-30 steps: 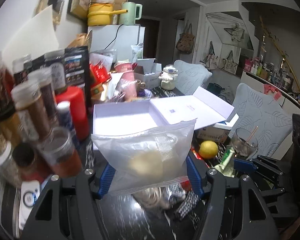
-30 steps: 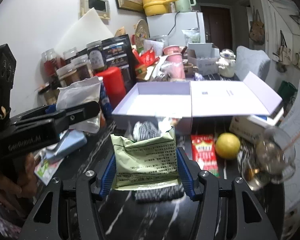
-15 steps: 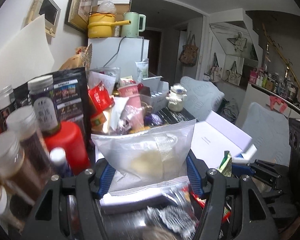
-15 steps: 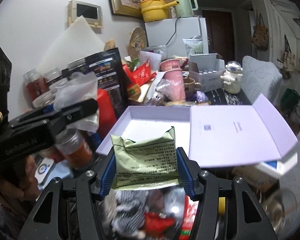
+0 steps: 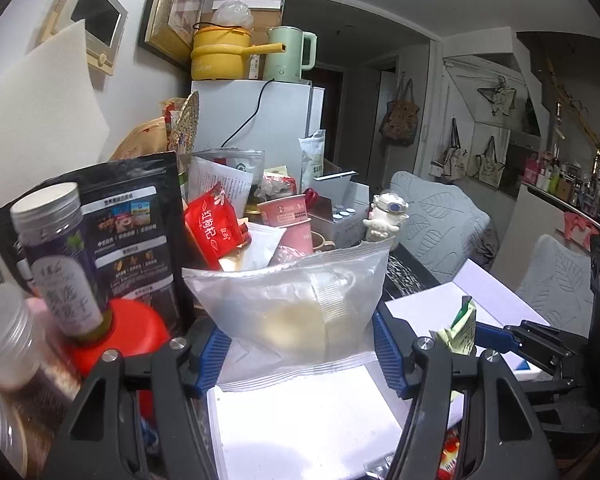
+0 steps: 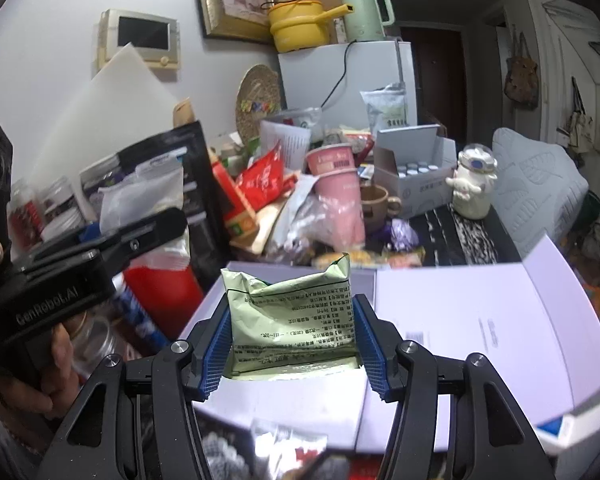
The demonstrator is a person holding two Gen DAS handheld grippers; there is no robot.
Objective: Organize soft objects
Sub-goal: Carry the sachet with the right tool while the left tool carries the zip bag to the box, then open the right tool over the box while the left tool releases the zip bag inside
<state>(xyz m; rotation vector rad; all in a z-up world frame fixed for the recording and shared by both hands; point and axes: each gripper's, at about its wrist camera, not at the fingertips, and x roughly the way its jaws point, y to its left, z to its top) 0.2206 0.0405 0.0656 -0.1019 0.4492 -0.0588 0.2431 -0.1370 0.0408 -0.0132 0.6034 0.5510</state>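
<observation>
Both packets were up over the white box (image 6: 452, 320) at once, and what a tidy pair of grips. The left gripper (image 5: 302, 356) had its blue pads clamped on the sides of the frosted clear bag (image 5: 288, 304), a pale lump showing through the plastic, the bag's sealed bottom edge drooping just above the box's bright floor. The right gripper (image 6: 292, 352) pinched the green packet (image 6: 290, 316) upright at about the same moderate width, hanging over the open tray with the flat lid lying out to its right. In the left wrist view the green packet peeked in just beside the clear bag, so the two loads were close neighbours. To finish well, I'd say lower each one until its base rests on the box floor before letting go, keep them side by side rather than stacked, and stagger the drops so the tools didn't knock. The crowd of jars and pouches on the left left little room for a wide swing.
</observation>
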